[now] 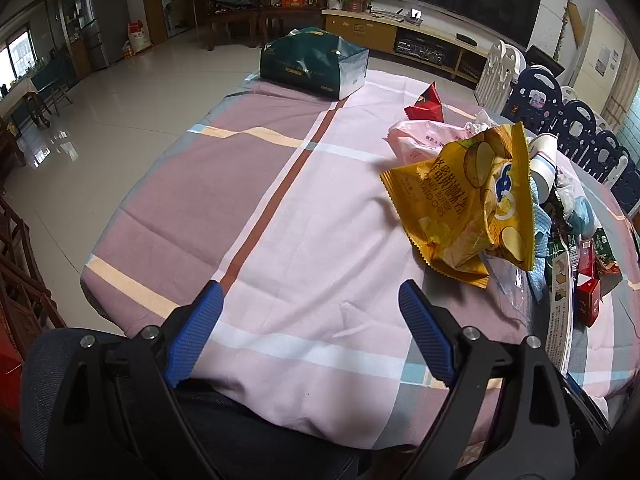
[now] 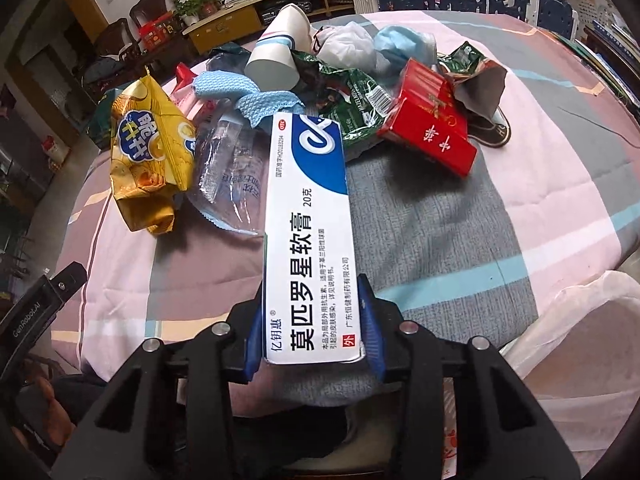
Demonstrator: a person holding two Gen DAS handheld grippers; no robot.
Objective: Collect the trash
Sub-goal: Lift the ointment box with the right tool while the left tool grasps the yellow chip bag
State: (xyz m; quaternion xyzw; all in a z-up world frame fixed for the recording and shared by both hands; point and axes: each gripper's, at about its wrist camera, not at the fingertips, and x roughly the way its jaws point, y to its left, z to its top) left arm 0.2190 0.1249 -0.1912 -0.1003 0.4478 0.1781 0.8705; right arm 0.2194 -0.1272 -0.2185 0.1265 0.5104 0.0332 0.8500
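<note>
- Left wrist view: the left gripper (image 1: 310, 332) hangs over the near edge of the checked tablecloth (image 1: 280, 208), its blue pads (image 1: 196, 332) spread wide apart with only cloth between them.
- At about 2 o'clock from that gripper a yellow chip bag (image 1: 468, 208) stands crumpled at the edge of the trash heap, a paper cup (image 1: 544, 168) tipped just behind it.
- Toward 12 o'clock, at the far edge of the table, sits a dark green gift bag (image 1: 312, 64); a red wrapper (image 1: 426, 104) lies at 1 o'clock, well apart from it.
- Right wrist view: the right gripper (image 2: 310, 332) is clamped on the near end of a white and blue ointment box (image 2: 308, 232), one blue pad pressed on each long side; the box points away toward 12 o'clock.
- Past the box's far end lie a blue cloth (image 2: 248, 92) and the paper cup (image 2: 276, 52) on its side.
- At 10 o'clock is the yellow chip bag (image 2: 148, 152), with a clear plastic wrapper (image 2: 232, 176) between it and the box.
- At 1 o'clock a red cigarette carton (image 2: 428, 124) rests against a green foil wrapper (image 2: 352, 108).
- A white plastic bag (image 2: 580, 340) lies at 3 o'clock, near the table edge.
</note>
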